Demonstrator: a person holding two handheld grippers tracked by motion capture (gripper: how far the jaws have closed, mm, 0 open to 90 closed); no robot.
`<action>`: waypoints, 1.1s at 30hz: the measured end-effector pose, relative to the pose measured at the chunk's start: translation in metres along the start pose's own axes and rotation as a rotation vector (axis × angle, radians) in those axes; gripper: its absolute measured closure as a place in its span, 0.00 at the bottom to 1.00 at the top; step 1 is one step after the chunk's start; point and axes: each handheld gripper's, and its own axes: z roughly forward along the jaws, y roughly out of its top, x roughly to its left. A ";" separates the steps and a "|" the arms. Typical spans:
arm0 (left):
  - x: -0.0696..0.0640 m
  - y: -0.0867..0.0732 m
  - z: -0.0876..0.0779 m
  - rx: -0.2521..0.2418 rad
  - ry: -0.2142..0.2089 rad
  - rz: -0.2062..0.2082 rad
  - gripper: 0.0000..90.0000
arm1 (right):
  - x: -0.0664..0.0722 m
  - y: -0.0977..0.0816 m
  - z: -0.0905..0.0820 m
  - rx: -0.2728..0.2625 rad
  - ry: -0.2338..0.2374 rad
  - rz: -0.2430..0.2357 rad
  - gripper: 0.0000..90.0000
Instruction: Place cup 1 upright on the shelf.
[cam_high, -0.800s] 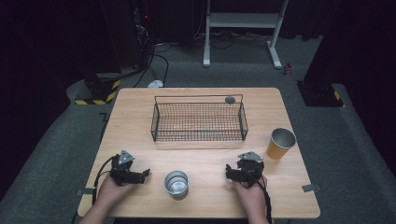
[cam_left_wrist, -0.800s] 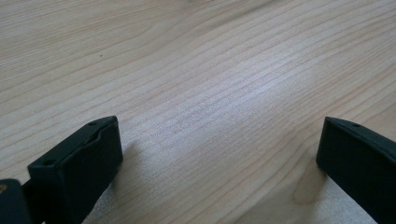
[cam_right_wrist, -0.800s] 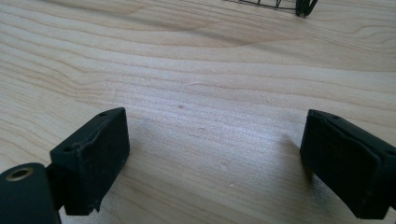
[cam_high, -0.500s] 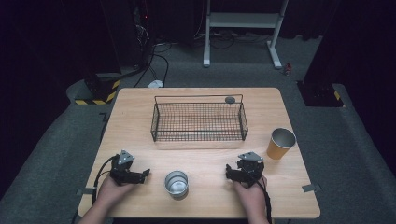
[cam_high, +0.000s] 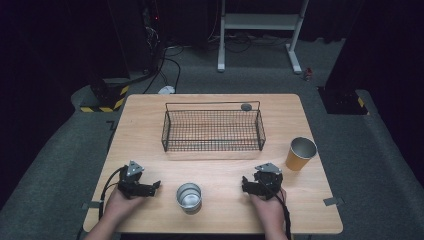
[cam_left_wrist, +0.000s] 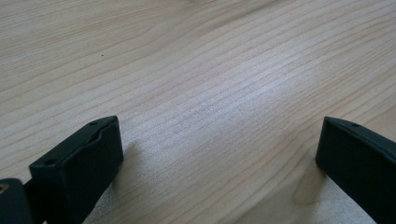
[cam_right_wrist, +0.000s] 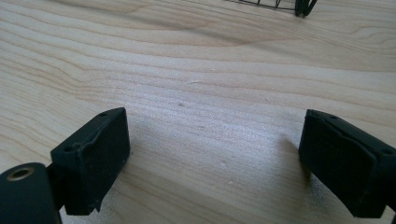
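At the near edge of the table (cam_high: 300, 107), midway between the two hands, a silver cup (cam_high: 189, 196) stands upright with its mouth up, free for either side to take. The left gripper (cam_high: 154, 186) rests just to its left and the right gripper (cam_high: 246, 184) a little farther to its right, both with jaws spread wide over bare wood and holding nothing. Farther off, a wire basket (cam_high: 212, 131) sits mid-table, likely the destination, an orange cup (cam_high: 301, 154) at its right.
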 end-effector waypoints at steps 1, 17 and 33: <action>0.000 0.000 0.000 0.000 0.002 -0.005 0.01 | 0.001 0.000 -0.001 -0.005 -0.009 -0.009 0.10; 0.000 0.001 0.001 0.000 0.025 -0.026 0.01 | -0.005 0.000 -0.011 -0.075 0.005 0.020 0.14; 0.000 0.001 0.001 -0.001 0.027 -0.029 0.00 | -0.011 -0.003 -0.023 -0.152 0.010 0.050 0.12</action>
